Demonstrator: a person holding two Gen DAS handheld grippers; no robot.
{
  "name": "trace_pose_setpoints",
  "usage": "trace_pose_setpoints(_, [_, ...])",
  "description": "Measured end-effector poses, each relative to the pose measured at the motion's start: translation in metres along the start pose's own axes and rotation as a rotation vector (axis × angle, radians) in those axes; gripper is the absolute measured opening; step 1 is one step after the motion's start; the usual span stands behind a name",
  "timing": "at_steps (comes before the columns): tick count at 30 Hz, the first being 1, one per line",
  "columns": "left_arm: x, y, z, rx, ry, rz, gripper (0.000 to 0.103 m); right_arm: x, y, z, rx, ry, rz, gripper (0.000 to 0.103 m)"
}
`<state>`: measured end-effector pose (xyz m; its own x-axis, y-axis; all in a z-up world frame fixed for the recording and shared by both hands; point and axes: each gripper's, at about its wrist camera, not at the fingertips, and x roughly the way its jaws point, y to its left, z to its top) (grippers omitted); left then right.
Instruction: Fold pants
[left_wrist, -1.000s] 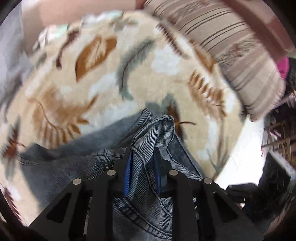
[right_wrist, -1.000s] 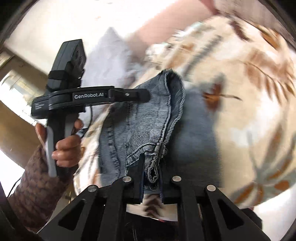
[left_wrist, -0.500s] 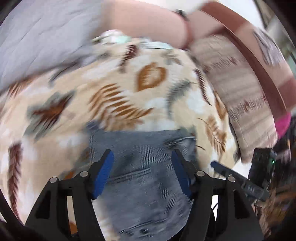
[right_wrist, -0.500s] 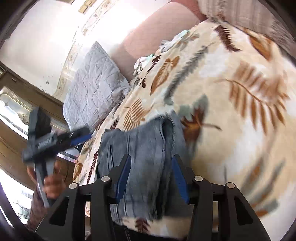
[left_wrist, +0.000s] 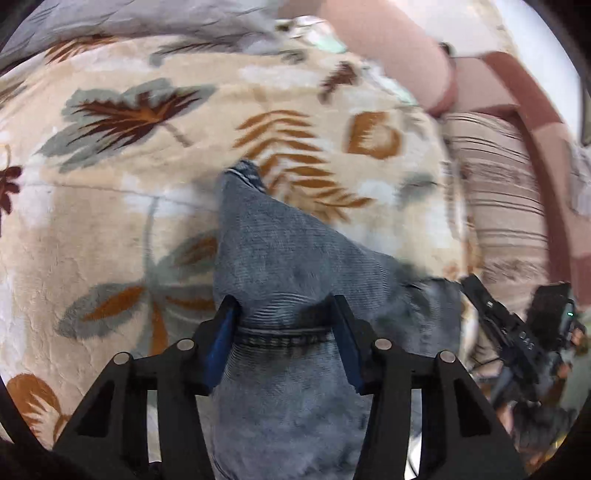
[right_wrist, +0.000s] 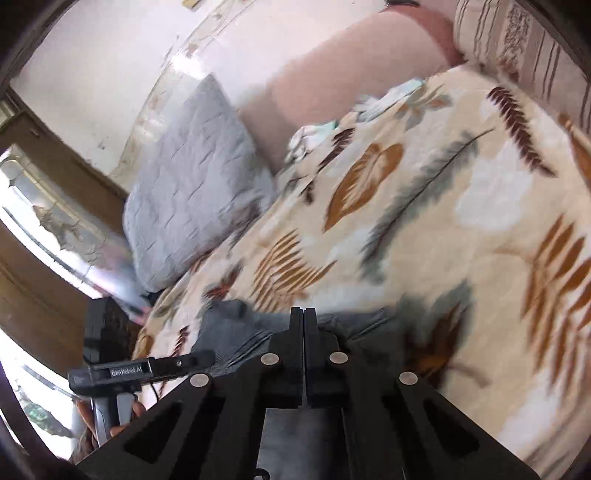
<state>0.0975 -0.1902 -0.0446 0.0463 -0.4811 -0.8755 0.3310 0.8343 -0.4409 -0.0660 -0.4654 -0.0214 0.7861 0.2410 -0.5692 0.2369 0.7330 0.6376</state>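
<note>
Grey-blue denim pants (left_wrist: 295, 258) lie folded on a beige leaf-print blanket (left_wrist: 129, 184). My left gripper (left_wrist: 282, 317) is open, its blue-padded fingers straddling the folded denim just above it. In the right wrist view the pants (right_wrist: 229, 325) show as a grey mass at the blanket's near edge. My right gripper (right_wrist: 303, 314) is shut with its fingers pressed together over the pants; no cloth shows between them. The left gripper also shows in the right wrist view (right_wrist: 177, 363), and the right gripper in the left wrist view (left_wrist: 476, 291).
A grey quilted pillow (right_wrist: 192, 177) leans at the head of the bed. A striped cushion (left_wrist: 506, 206) and a pink bolster (left_wrist: 399, 48) lie along the far side. A wooden window frame (right_wrist: 44, 229) stands beside the bed.
Both grippers let go of the denim a second ago and opened. Since then the right gripper has shut empty and the left stays open over the folded pants.
</note>
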Motion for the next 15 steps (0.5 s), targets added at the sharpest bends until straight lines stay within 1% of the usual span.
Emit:
trace_pose_setpoints(1, [0.004, 0.004, 0.001, -0.02, 0.008, 0.004, 0.049, 0.005, -0.008, 0.002, -0.002, 0.028, -0.067, 0.0])
trace_pose_setpoints(2, [0.005, 0.009, 0.0, -0.044, 0.01, -0.017, 0.049, 0.011, -0.012, 0.001, -0.008, 0.058, -0.103, 0.0])
trace_pose_setpoints(3, [0.002, 0.011, 0.0, -0.048, 0.001, -0.027, 0.049, 0.014, -0.017, -0.001, -0.005, 0.088, -0.109, 0.004])
trace_pose_setpoints(5, [-0.002, 0.012, 0.001, -0.044, 0.0, -0.036, 0.049, 0.01, -0.023, -0.006, 0.036, 0.082, -0.06, 0.006])
trace_pose_setpoints(6, [-0.004, 0.014, 0.0, -0.047, 0.005, -0.043, 0.049, 0.007, -0.025, -0.009, 0.064, 0.079, -0.02, 0.012])
trace_pose_setpoints(7, [-0.005, 0.014, 0.0, -0.05, 0.007, -0.052, 0.049, 0.004, -0.028, -0.012, 0.096, 0.077, 0.001, 0.02])
trace_pose_setpoints(8, [-0.007, 0.015, -0.001, -0.054, 0.007, -0.064, 0.049, 0.005, -0.028, -0.014, 0.114, 0.075, 0.007, 0.042])
trace_pose_setpoints(9, [-0.009, 0.015, -0.003, -0.06, 0.004, -0.077, 0.05, 0.005, -0.029, -0.018, 0.13, 0.077, 0.014, 0.054])
trace_pose_setpoints(10, [-0.009, 0.014, -0.005, -0.062, 0.001, -0.087, 0.055, 0.004, -0.029, -0.022, 0.136, 0.075, 0.011, 0.054])
trace_pose_setpoints(12, [-0.006, 0.011, -0.006, -0.065, 0.004, -0.081, 0.056, 0.011, -0.028, -0.029, 0.137, 0.09, 0.0, 0.054])
trace_pose_setpoints(13, [-0.005, 0.008, -0.007, -0.066, 0.006, -0.076, 0.056, 0.021, -0.028, -0.032, 0.138, 0.118, -0.006, 0.053])
trace_pose_setpoints(14, [-0.008, 0.005, -0.01, -0.056, -0.004, -0.069, 0.056, 0.032, -0.027, -0.036, 0.127, 0.159, -0.019, 0.036])
trace_pose_setpoints(15, [-0.012, 0.002, -0.011, -0.045, -0.018, -0.057, 0.056, 0.037, -0.024, -0.037, 0.105, 0.173, -0.034, 0.009])
